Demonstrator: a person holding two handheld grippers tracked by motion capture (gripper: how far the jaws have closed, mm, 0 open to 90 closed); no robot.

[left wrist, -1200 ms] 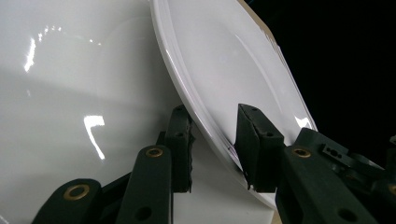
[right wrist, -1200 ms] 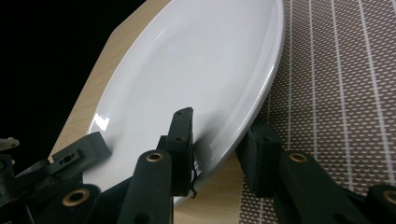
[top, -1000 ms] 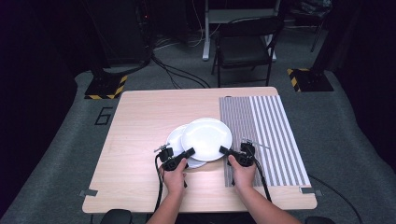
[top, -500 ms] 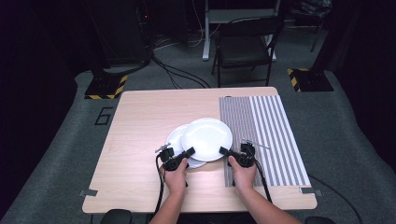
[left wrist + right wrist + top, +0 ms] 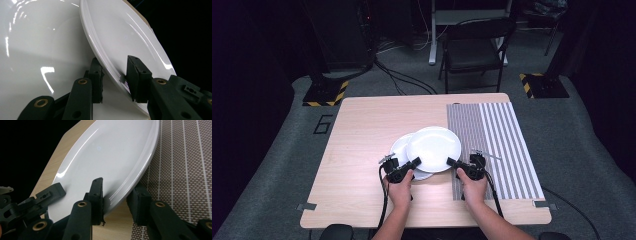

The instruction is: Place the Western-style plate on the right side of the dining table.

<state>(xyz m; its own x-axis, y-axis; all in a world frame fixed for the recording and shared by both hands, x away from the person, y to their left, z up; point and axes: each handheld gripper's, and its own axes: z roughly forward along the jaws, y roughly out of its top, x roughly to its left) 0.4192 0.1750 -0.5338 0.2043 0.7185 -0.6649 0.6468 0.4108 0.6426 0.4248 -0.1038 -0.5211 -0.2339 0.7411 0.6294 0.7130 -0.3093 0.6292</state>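
From above, a person's two hands hold the upper white plate [image 5: 433, 148] by opposite near edges; it overlaps a lower white plate [image 5: 400, 148] on the wooden table [image 5: 362, 140], its right rim reaching the striped placemat [image 5: 497, 140]. The left gripper [image 5: 414, 163] and right gripper [image 5: 450, 161] meet that rim. The left gripper view reveals what the high view cannot: the upper plate's rim [image 5: 110, 67] sits between the jaws, which have just been opening, with a gap at one pad. The right gripper view shows the jaws straddling the plate's rim [image 5: 120, 195], one pad on top; whether the lower pad presses, I cannot tell.
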